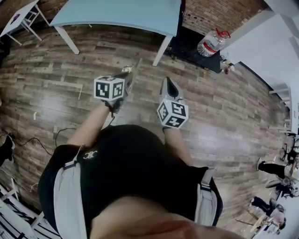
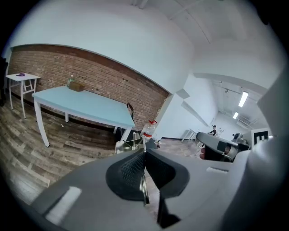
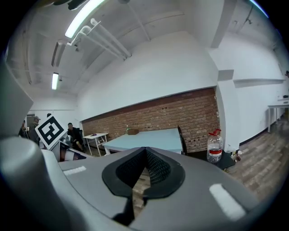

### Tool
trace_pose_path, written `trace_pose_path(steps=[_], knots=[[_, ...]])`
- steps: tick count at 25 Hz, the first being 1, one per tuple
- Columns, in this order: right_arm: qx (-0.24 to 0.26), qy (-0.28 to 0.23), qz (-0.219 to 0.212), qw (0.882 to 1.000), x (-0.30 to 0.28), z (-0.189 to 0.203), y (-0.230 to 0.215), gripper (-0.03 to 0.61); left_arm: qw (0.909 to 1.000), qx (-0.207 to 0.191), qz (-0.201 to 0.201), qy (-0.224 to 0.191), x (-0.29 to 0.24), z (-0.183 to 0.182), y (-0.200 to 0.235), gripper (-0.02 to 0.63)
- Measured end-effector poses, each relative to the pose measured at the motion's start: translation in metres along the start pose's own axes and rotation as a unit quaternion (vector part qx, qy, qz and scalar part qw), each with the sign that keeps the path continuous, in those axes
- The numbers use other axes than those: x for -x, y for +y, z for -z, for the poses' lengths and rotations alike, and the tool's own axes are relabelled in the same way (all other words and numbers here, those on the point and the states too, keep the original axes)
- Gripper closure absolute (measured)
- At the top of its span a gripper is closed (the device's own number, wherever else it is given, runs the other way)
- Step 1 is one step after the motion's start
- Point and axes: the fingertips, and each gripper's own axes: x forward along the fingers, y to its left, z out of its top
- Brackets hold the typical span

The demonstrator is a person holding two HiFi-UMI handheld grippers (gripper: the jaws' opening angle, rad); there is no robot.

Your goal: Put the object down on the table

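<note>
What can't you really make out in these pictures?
The thin shiny object in the left tongs, left gripper view: the shut pads hide most of it; kind unclear.
The small brown thing on the blue table, same view: too small.
The blue table, head view: cut off by the top edge.

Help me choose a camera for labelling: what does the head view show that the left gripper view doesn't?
Only the head view: the person's black top, a floor cable, the marker cube on the left hand-held gripper. Only the left gripper view: the brown box on the light-blue table, ceiling lights, a thin metal strip pinched in that gripper. Both: that table, the water bottle, the plank floor.
</note>
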Motion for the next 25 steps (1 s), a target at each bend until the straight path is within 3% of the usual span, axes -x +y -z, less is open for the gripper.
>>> trace_pose_path(steps=[25], knots=[[0.001, 0.018, 0.012, 1.000, -0.085, 0.007, 0.068, 0.565, 0.9995, -0.016, 0.027, 0.007, -0.008, -0.049, 0.094, 0.607]])
